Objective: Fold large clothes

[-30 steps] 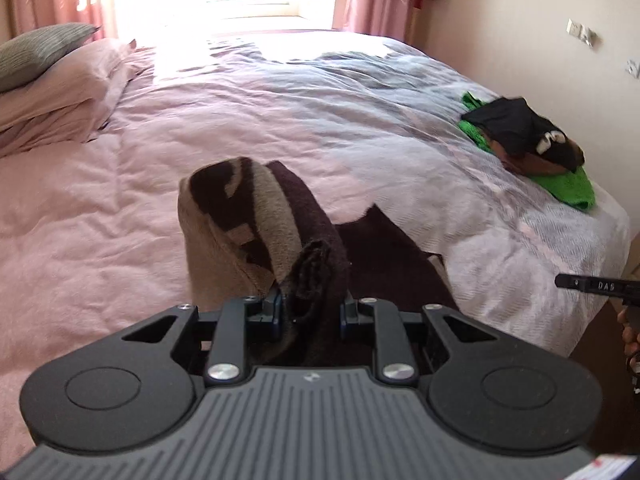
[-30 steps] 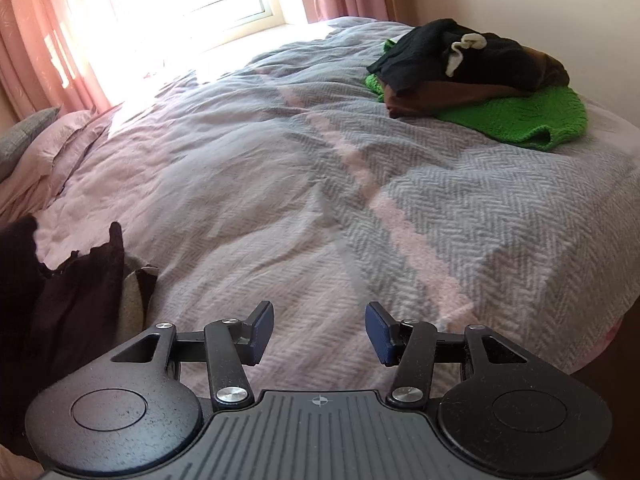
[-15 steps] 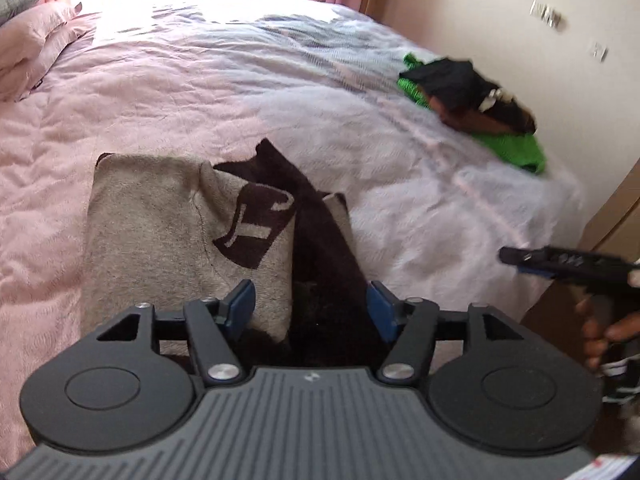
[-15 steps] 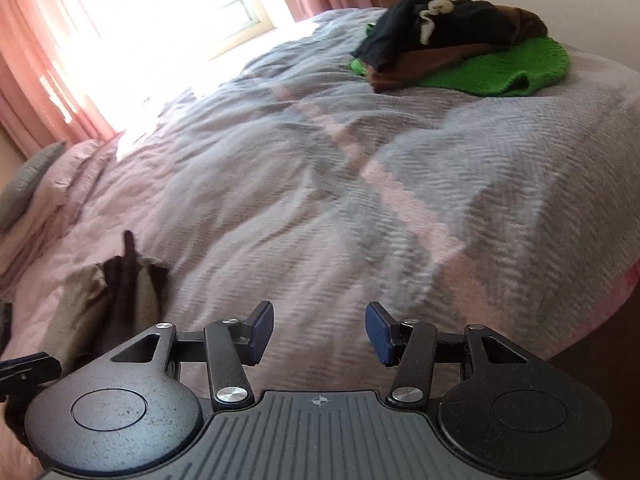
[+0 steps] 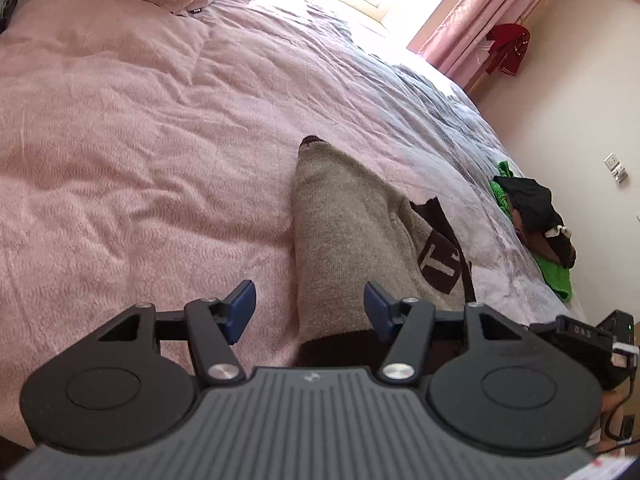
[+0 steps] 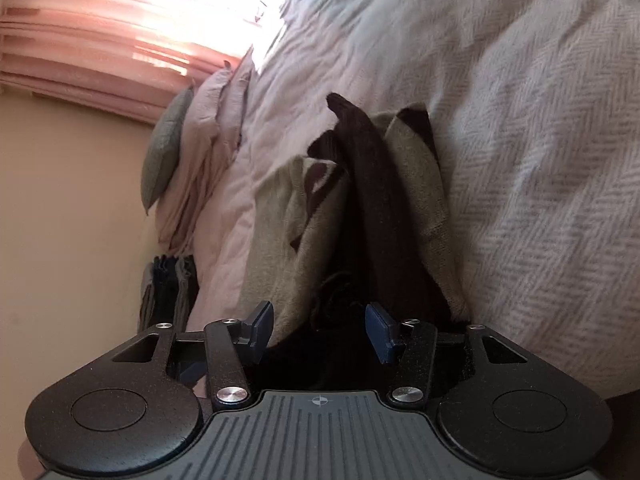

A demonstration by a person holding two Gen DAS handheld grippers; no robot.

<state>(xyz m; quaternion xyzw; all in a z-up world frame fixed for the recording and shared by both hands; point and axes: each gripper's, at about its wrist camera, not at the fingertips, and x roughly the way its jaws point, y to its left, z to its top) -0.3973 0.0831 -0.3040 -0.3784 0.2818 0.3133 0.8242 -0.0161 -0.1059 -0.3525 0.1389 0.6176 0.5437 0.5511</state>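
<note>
A beige knit sweater [image 5: 344,224] with dark brown sleeves and a brown logo lies partly folded on the pink bedspread [image 5: 140,140]. My left gripper [image 5: 309,296] hovers over its near end; its jaws are closing slightly, the sweater lies below and between them, and the pads do not press on it. In the right wrist view the sweater [image 6: 416,176] has a dark sleeve lying along it. My right gripper [image 6: 319,316] stands open just above the sweater's dark near edge, holding nothing.
A pile of black, brown and green clothes [image 5: 532,216] sits at the bed's right edge by the wall. Pillows [image 6: 168,140] lie at the head. Folded cloths [image 6: 168,288] are stacked beside the bed. The right hand's device [image 5: 580,332] shows low at the right.
My left gripper let go of the sweater and opened; the sweater dropped flat onto the bed. Both grippers rolled and swung, and the right one came over the sweater's near end.
</note>
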